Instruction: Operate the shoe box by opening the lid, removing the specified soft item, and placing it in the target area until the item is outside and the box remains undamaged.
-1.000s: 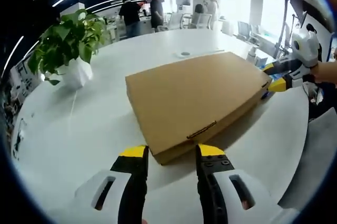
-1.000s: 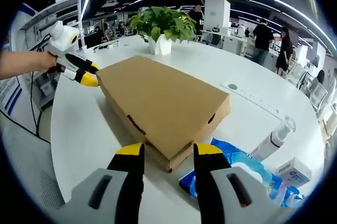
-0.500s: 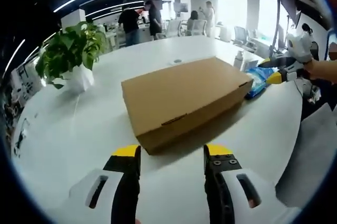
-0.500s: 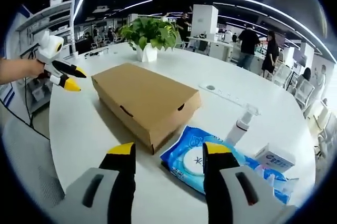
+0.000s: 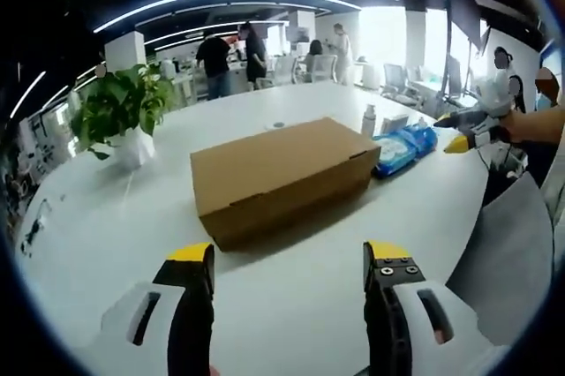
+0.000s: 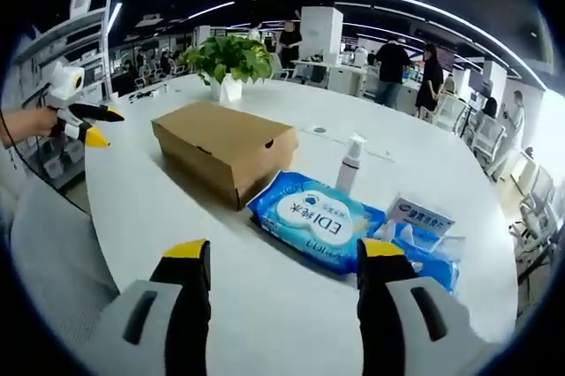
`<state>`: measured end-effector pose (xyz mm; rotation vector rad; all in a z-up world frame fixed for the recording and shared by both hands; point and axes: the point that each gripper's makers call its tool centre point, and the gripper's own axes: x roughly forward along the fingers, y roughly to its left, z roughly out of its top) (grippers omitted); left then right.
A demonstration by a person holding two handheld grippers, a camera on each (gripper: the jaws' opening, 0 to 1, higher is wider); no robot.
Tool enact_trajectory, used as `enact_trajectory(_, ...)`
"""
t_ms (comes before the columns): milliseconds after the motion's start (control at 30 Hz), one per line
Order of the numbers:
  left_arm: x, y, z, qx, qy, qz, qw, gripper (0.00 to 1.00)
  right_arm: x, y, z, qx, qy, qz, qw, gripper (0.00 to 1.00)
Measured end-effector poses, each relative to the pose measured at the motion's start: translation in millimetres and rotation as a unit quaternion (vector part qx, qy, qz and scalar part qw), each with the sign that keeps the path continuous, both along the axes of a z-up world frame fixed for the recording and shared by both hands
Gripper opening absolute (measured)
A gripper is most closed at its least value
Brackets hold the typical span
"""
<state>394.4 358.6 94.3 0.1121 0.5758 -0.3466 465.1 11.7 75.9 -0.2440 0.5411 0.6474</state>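
The brown cardboard shoe box (image 5: pixel 282 177) lies shut on the white round table (image 5: pixel 106 244), its lid flat. My left gripper (image 5: pixel 288 261) is open, well back from the box's near side, with nothing between its fingers. In the right gripper view the shoe box (image 6: pixel 221 146) lies to the left, beyond a blue wipes pack (image 6: pixel 318 220). My right gripper (image 6: pixel 283 257) is open and holds nothing, far from the box. Each gripper shows in the other's view: the right one (image 5: pixel 468 133) in a hand off the table's right edge, the left one (image 6: pixel 84 124) at the left edge.
A potted plant (image 5: pixel 124 116) stands behind the box. A white spray bottle (image 6: pixel 350 164), the wipes pack (image 5: pixel 402 142) and a small blue-and-white carton (image 6: pixel 419 217) lie beside the box. People stand by desks in the background. A grey chair back (image 5: pixel 508 261) is at the table's edge.
Both grippers have drawn back from the box's two ends, so the box looks smaller and farther. Their jaws now stand wider apart. The box has not moved.
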Motion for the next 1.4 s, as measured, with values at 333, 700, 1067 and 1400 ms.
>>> enact_trajectory(333, -22.9, -16, 11.8, -0.021, -0.017, 0.010, 0.9996, 0.77, -34, -30, 1.0, 0.002, 0.000, -0.045, 0.9990, 0.70)
enact_trajectory(700, -46.6, -23, 23.9, -0.032, -0.035, 0.021, 0.9986, 0.86, -55, -42, 16.8, 0.011, -0.020, -0.074, 0.9970, 0.80)
enact_trajectory(1067, -68.0, -28, 29.2, -0.036, -0.049, 0.030, 0.9977, 1.00, -64, -44, 24.4, 0.026, -0.029, -0.066, 0.9970, 0.94)
enact_trajectory(1400, -68.1, -29, 30.1, -0.028, -0.048, 0.027, 0.9981, 1.00, -66, -37, 28.1, 0.028, -0.039, -0.055, 0.9974, 0.96)
